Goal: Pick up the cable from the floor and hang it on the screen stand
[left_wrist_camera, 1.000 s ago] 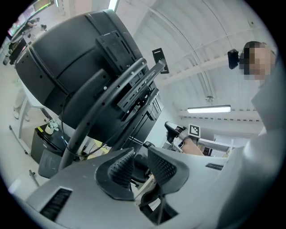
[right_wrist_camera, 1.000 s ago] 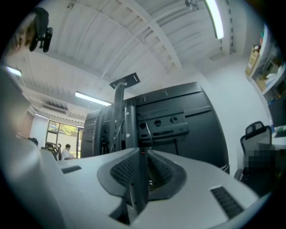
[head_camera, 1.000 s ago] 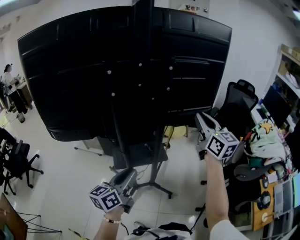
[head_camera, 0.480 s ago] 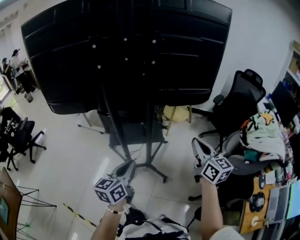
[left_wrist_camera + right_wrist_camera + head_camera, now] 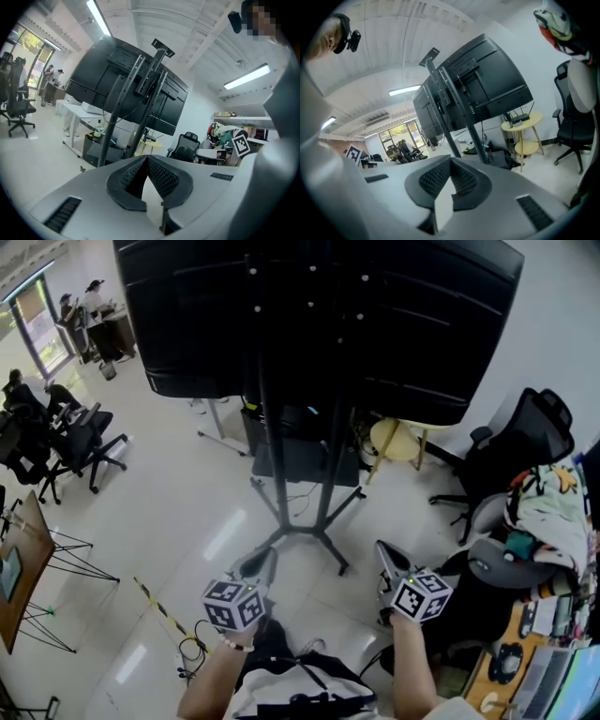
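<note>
A big black screen [image 5: 375,324] stands on a dark two-post stand [image 5: 298,474] with a splayed base on the pale floor. In the head view a yellow-and-black striped cable [image 5: 164,610] lies on the floor at the lower left and ends in a dark loop [image 5: 192,650]. My left gripper [image 5: 265,559] hovers right of the cable, shut and empty. My right gripper [image 5: 382,551] is level with it further right, also shut with nothing held. The left gripper view shows the ribbed pads [image 5: 157,176] meeting at the tip, and the right gripper view shows the same [image 5: 436,178]. Both look toward the stand [image 5: 117,112] [image 5: 454,117].
Black office chairs stand at the right [image 5: 511,442] and left [image 5: 80,442]. A round yellow side table [image 5: 398,439] sits behind the stand. A cluttered desk [image 5: 544,615] runs along the right edge, a wooden board on wire legs [image 5: 19,554] stands at the left, and people are far left.
Both grippers have dropped lower in the head view and come closer together. The view has swung back, so the stand's base, more floor and the cable now show.
</note>
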Motion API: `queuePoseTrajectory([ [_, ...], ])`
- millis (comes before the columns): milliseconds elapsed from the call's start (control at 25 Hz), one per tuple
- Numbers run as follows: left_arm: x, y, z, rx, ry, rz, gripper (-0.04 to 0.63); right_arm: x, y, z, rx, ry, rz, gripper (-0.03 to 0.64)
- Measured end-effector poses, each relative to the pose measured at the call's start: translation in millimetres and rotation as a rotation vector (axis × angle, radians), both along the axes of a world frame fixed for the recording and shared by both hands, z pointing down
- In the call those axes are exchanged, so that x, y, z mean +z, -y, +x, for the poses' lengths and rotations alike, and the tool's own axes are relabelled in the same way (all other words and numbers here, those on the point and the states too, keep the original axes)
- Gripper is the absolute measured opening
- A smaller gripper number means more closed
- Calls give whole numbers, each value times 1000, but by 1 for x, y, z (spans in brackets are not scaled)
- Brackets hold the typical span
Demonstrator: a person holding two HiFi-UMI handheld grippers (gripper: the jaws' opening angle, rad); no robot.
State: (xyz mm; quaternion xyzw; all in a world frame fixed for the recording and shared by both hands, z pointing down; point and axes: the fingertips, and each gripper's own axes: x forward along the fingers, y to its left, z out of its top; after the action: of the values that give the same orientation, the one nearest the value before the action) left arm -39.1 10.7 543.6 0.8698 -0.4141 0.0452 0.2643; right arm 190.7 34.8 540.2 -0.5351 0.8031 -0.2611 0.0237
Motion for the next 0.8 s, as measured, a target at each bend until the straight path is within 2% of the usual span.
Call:
queuePoseTrajectory([
  [200, 17, -27, -7, -30, 51, -13, 2, 26, -24, -36, -54, 14, -56, 3],
  [360, 20, -41, -4, 1, 74, -17, 2, 34, -37, -67, -80, -56, -80, 3],
  [520, 19, -43, 0, 36, 65, -22, 2, 28, -42, -86, -73, -100, -84, 3],
  [800, -1, -44, -8, 93, 50, 28, 2, 14, -49, -96, -27, -85, -64, 3],
])
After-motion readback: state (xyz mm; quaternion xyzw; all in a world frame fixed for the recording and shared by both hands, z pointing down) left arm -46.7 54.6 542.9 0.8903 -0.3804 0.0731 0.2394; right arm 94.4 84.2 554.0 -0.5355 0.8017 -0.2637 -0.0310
